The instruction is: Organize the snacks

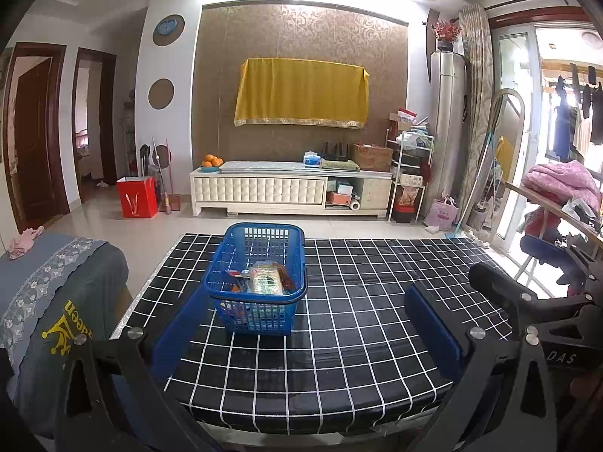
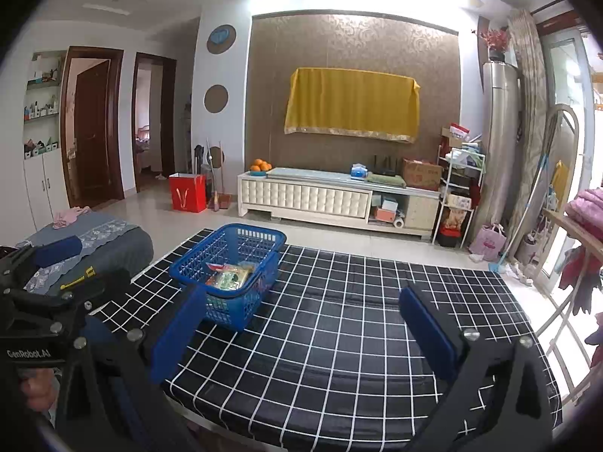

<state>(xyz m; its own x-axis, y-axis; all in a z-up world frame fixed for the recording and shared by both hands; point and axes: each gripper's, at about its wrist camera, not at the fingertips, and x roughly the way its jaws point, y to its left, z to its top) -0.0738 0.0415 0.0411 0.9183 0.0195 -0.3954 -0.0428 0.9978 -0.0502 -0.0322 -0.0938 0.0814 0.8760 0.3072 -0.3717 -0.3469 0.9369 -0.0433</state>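
Now both grippers — left gripper point(image 1: 307, 327), right gripper point(image 2: 297, 327) — hover jaws wide, empty; snack packets point(image 1: 265, 280) fill the blue basket point(image 1: 230, 263) on the checkered worktop point(image 1: 358, 339).

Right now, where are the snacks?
They lie inside the blue basket on the black checked table, left of centre in both views, just ahead of each claw's left finger.

**Plastic, sheen and cloth**

Blue basket point(image 1: 260, 282): perforated plastic, slightly glossy. Inside, snacks point(image 1: 265, 280) in shiny crinkled wrappers. Table point(image 1: 358, 339): black grid cover, smooth, with a leathery sheen. Left gripper point(image 1: 307, 326): matt black frame, bright metal screws, blue pads point(image 1: 433, 326) with a dull, soft look. Right gripper point(image 2: 301, 333): same finish. Beside the table, grey sofa point(image 1: 56, 301) in matt cloth with lace trim.
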